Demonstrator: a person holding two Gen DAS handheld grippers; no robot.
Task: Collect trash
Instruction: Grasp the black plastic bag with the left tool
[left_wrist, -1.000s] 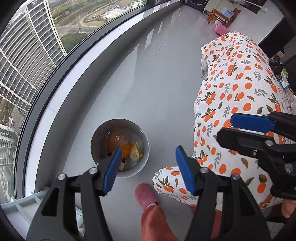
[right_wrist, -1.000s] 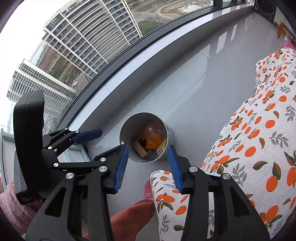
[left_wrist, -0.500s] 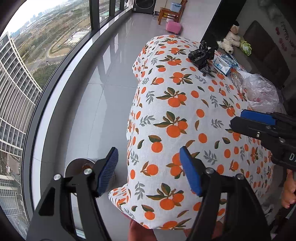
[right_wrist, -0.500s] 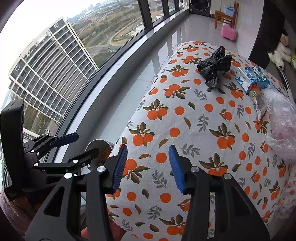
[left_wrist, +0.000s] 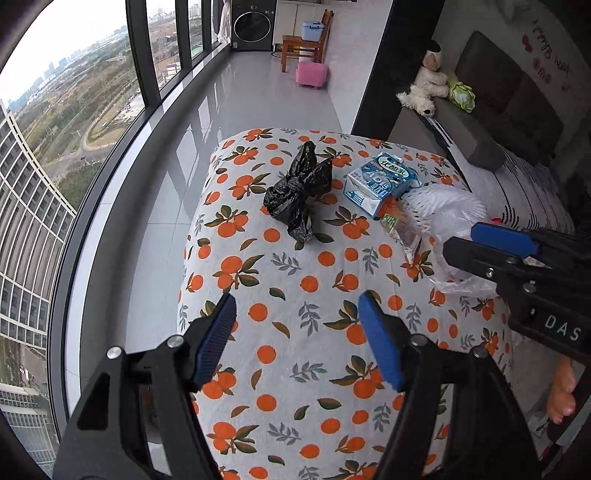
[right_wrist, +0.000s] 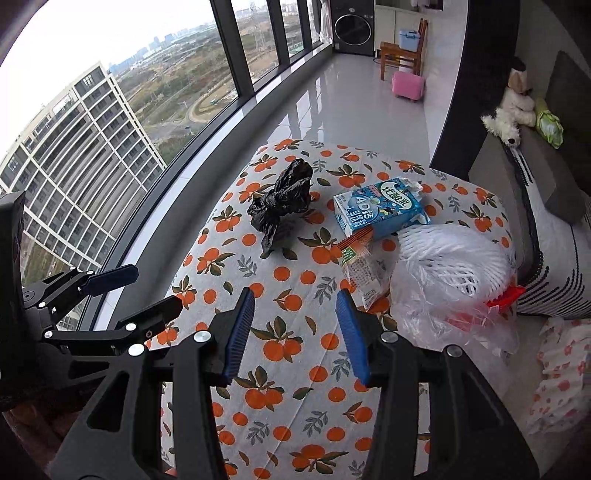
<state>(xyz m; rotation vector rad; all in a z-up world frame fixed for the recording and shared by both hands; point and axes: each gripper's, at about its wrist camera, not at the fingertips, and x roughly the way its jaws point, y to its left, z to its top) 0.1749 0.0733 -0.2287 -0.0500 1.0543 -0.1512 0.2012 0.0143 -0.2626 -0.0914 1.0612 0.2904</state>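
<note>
Trash lies on a table under an orange-print cloth (left_wrist: 306, 295) (right_wrist: 288, 306). A crumpled black bag (left_wrist: 299, 192) (right_wrist: 280, 205) sits at the far middle. To its right lie a blue carton (left_wrist: 382, 182) (right_wrist: 380, 206), a small clear wrapper (left_wrist: 400, 229) (right_wrist: 364, 269), white foam netting (left_wrist: 443, 206) (right_wrist: 454, 258) and a clear plastic bag (right_wrist: 450, 314). My left gripper (left_wrist: 297, 339) hangs open over the cloth's near part, nothing between its pads. My right gripper (right_wrist: 295, 332) is open too and holds nothing; it also shows at the right edge of the left wrist view (left_wrist: 491, 243).
A tall window wall (right_wrist: 155, 155) runs along the left over a glossy floor (left_wrist: 236, 110). Far back stand a washing machine (left_wrist: 255, 24), a wooden chair (left_wrist: 304, 46) and a pink stool (left_wrist: 312, 74). A sofa with a plush dog (right_wrist: 511, 107) is at the right. A person's bare foot (left_wrist: 561, 391) shows lower right.
Both grippers have risen and swung away from the metal bin on the floor to the clothed table. The bin has left view; the trash on the table has come into view.
</note>
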